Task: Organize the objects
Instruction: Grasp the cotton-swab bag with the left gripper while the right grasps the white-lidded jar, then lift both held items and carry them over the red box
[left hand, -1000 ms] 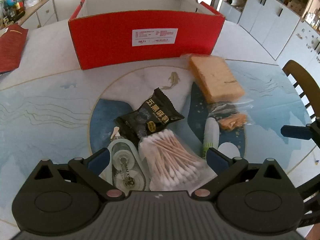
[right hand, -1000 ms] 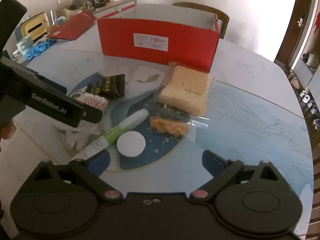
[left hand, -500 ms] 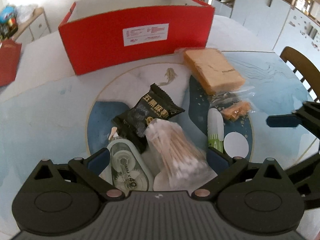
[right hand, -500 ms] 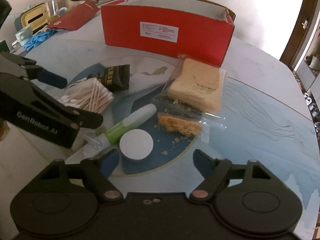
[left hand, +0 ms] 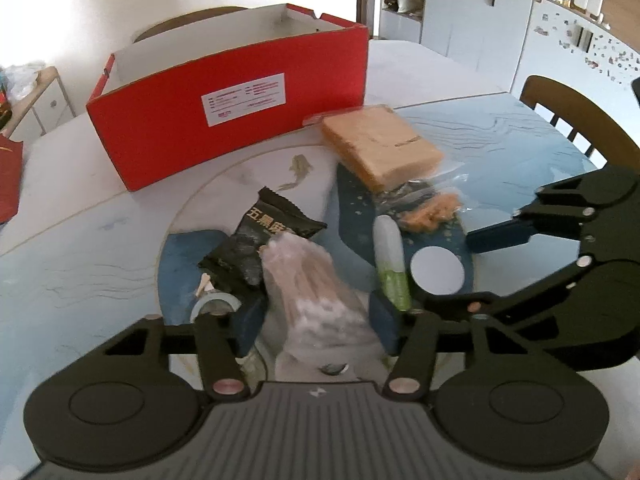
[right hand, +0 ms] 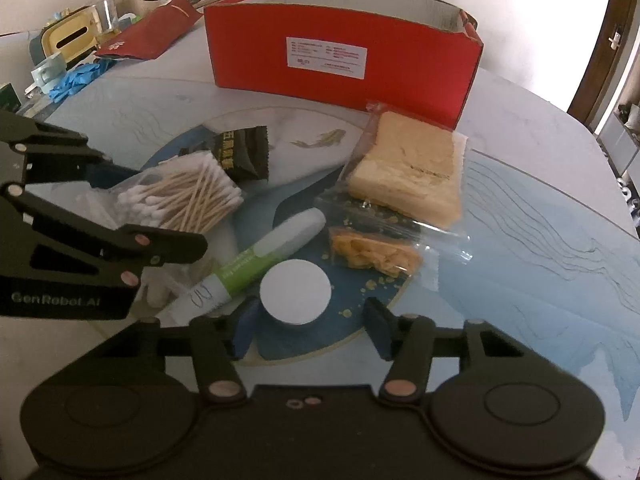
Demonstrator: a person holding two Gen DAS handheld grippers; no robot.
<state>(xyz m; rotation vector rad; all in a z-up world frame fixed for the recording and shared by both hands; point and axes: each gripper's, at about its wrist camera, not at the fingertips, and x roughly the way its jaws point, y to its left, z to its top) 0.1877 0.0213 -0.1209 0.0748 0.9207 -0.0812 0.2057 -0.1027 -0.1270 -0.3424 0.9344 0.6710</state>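
Quick count: one red box [right hand: 344,54] at the back of the table [right hand: 540,208], one bag of cotton swabs [right hand: 192,196], one black snack packet [right hand: 242,154], one bread bag [right hand: 404,172], one green tube [right hand: 264,258], one white lid [right hand: 295,293]. Left gripper [left hand: 316,316] has just been closing, swab bag between its fingers, blurry, so can't tell if it's pinched. Right gripper [right hand: 306,330] has been narrowing around the lid, not touching. A tape dispenser [left hand: 214,304] is mostly hidden.

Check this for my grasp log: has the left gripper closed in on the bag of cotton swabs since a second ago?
Yes. The left gripper has just been closing: its jaws now flank the bag of cotton swabs, hiding the correction tape.
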